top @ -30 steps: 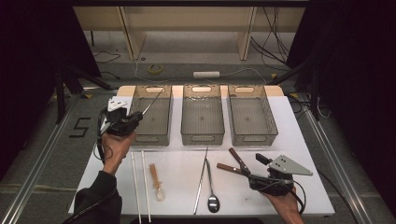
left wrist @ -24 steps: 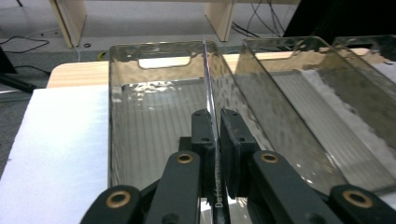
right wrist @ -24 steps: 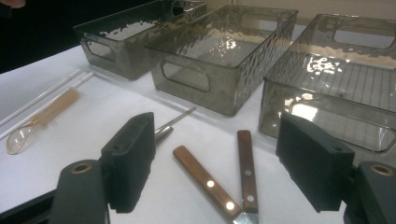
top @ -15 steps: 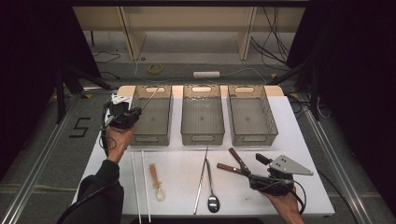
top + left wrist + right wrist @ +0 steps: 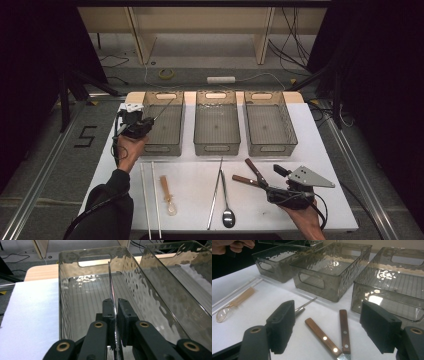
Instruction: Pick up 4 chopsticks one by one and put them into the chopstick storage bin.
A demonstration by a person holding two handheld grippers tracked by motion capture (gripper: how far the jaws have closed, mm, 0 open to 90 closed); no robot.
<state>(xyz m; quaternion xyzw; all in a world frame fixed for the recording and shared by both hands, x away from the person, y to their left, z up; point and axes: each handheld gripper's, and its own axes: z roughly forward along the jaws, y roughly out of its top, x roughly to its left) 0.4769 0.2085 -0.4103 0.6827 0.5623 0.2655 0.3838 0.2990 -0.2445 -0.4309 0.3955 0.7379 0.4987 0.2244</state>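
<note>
Left side of the white table (image 5: 310, 135): the left gripper (image 5: 115, 315) is raised at the near-left corner of the left bin (image 5: 163, 122), its jaws clamped flat on a thin metal utensil (image 5: 111, 287), likely a knife, though the held end is hidden. The utensil's long axis runs straight on from the jaws, away from the person and out over the bin's ribbed floor, tip toward the far wall with the handle slot. It appears held above the floor, not touching it; so a release here would probably drop it lengthwise inside. Below that hand, on the table: two pale chopsticks (image 5: 148, 200) lying near-to-far, then a clear spoon with a wooden handle (image 5: 167, 195). Centre: the middle bin (image 5: 216, 122) looks unfilled; in front of it a slim metal rod-like piece (image 5: 216, 190) and a metal spoon (image 5: 226, 200), both near-to-far. Right: the right bin (image 5: 270, 122), also bare inside. Two wooden-handled knives (image 5: 334, 336) lie just beyond the right gripper (image 5: 332, 328), handles pointing away toward the bins, blades toward the jaws. Those jaws stand wide apart, holding nothing, low over the table. The right hand is plainly the nearer one for these knives; the left is well apart.
</note>
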